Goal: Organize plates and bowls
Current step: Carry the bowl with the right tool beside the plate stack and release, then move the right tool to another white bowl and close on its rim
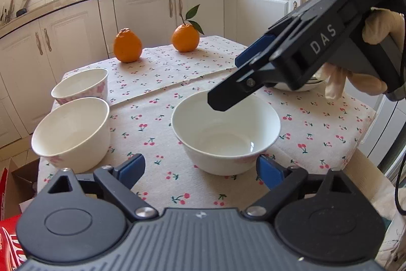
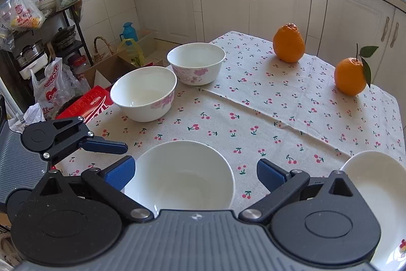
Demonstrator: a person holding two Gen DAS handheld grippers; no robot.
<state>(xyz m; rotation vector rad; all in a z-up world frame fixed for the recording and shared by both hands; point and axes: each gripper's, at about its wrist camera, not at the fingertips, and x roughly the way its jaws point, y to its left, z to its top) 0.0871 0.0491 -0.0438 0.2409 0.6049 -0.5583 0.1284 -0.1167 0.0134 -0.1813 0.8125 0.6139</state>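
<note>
My left gripper [image 1: 200,170] spread wide, nothing between pads, big white bowl [image 1: 225,131] sitting just ahead on cherry tablecloth [image 1: 162,123]. Right gripper [image 1: 225,83] hanging over bowl's far rim, gloved hand [image 1: 375,42] on it. Two more bowls [image 1: 72,132] [image 1: 81,85] off left, two oranges [image 1: 127,45] [image 1: 185,37] at far edge.

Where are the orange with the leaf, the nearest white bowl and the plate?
Orange with the leaf [image 1: 185,38], left wrist view, middle of its peel.
Nearest white bowl [image 2: 181,177], right wrist view, inner wall.
Plate [image 2: 375,177], right wrist view, bare inner surface.

Two oranges [image 1: 127,45] [image 1: 185,38] on the cherry-print tablecloth [image 1: 162,83]
</note>
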